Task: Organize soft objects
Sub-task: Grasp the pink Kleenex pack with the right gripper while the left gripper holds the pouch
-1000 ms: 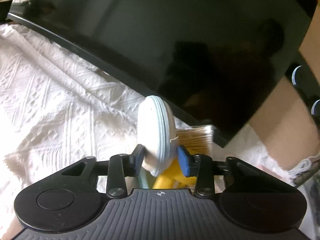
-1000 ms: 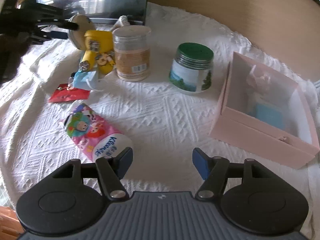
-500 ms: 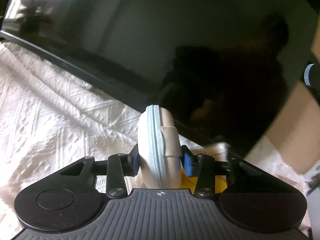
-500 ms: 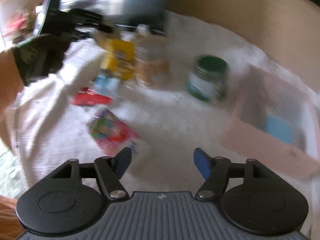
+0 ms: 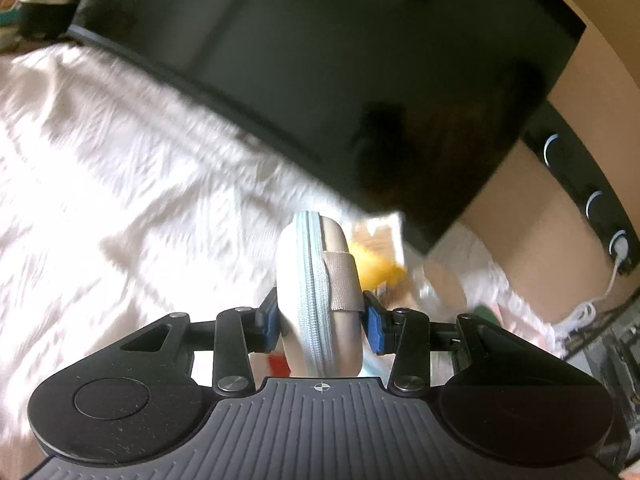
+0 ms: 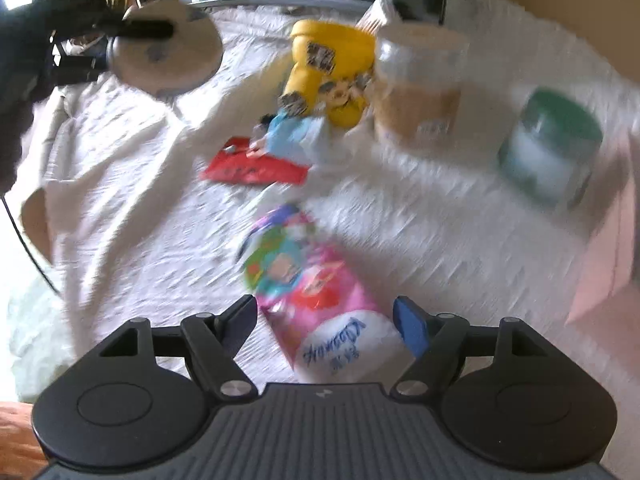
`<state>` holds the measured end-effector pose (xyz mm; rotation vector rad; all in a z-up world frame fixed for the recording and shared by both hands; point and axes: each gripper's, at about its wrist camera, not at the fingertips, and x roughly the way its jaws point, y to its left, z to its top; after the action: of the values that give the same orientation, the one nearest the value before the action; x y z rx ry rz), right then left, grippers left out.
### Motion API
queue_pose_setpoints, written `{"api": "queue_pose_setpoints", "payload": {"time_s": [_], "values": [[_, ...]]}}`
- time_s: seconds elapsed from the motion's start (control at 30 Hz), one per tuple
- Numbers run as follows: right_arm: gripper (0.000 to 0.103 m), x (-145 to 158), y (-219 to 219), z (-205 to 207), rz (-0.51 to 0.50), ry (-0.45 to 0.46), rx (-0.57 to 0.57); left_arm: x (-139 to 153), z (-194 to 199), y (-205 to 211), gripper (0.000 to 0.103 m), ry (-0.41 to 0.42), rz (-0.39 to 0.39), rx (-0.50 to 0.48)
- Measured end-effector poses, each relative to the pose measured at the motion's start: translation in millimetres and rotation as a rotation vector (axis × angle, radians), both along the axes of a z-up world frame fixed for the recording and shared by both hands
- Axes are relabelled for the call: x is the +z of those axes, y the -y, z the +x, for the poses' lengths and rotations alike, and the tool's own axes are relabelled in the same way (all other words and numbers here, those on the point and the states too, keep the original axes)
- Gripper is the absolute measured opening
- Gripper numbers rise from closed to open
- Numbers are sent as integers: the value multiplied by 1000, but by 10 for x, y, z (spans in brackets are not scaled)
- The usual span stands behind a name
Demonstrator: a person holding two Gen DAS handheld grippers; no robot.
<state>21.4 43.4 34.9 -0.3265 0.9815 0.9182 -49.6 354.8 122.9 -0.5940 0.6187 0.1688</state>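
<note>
My left gripper is shut on a round beige zip pouch, which stands on edge between the blue pads. In the right wrist view that pouch hangs in the air at the top left, above the white cloth. My right gripper hovers over a pink pack of tissues lying flat. Its jaws are opening, the pack lies in line with the gap, and the pads do not touch it. A yellow plush toy lies further back.
A clear jar of cotton swabs and a green-lidded jar stand at the back right. A pink box sits at the right edge. A red packet and a light blue item lie mid-table. A black monitor stands behind.
The left gripper has carried the pouch up and to the left, away from the yellow toy. The right gripper has swung over the tissue pack and its jaws have widened.
</note>
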Motion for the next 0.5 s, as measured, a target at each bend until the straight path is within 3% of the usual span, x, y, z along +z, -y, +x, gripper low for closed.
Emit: {"api": "queue_pose_setpoints", "payload": {"time_s": [0.07, 0.23, 0.43, 0.5], "values": [[75, 57, 41, -111, 39, -41, 34, -33, -121, 67, 45, -17, -16, 1], [75, 119, -77, -303, -7, 130, 78, -108, -261, 283, 45, -62, -10, -24], [74, -56, -419, -222, -57, 149, 78, -260, -326, 544, 45, -125, -15, -99], [58, -50, -450, -209, -63, 153, 65, -301, -357, 627, 45, -140, -28, -121]]}}
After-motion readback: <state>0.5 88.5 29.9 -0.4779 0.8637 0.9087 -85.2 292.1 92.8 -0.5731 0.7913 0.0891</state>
